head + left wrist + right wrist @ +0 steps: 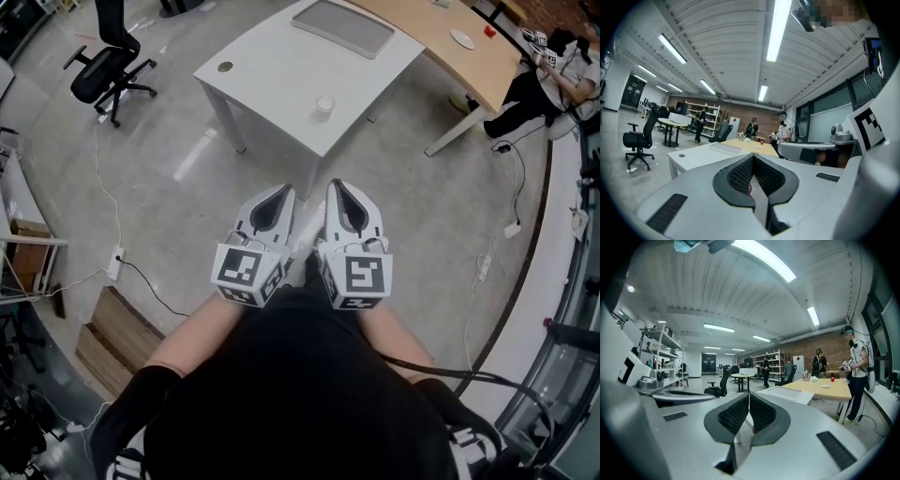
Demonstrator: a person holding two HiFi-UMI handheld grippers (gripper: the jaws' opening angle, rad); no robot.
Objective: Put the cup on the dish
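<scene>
A small pale cup stands near the front edge of the white table. On the wooden table behind it lies a small white dish, which also appears as the dish in the right gripper view. My left gripper and right gripper are held side by side close to my body, well short of the table. Both are shut and empty, with the left gripper's jaws and the right gripper's jaws meeting at their tips. Neither gripper view shows the cup.
A flat grey tray lies at the white table's far side, with a small round disc at its left corner. A black office chair stands far left. Cables run across the floor. People stand by the wooden table.
</scene>
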